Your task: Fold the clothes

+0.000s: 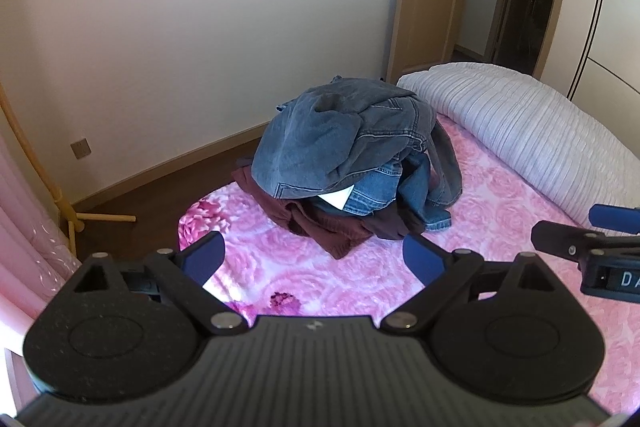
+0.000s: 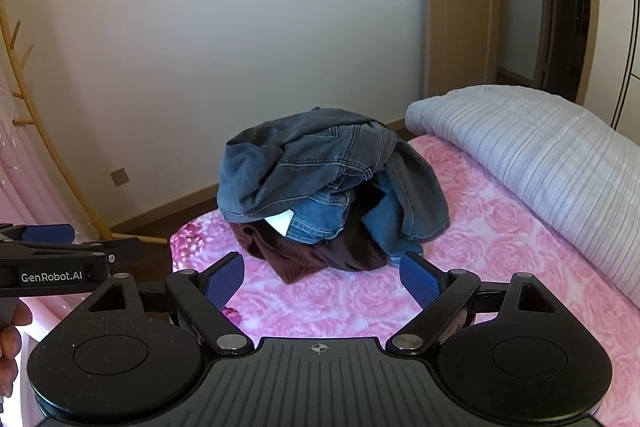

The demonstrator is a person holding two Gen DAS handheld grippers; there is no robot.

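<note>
Right wrist view alone shows a hand [image 2: 10,343] beside the left tool [image 2: 52,239].

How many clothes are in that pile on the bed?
3 that show: grey jeans on top, blue jeans under them, dark red top at the bottom. More may be hidden inside.

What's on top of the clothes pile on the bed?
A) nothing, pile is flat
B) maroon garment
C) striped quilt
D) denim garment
D: the denim garment drapes over the top of the pile, with the maroon garment underneath it on the bed.
</note>
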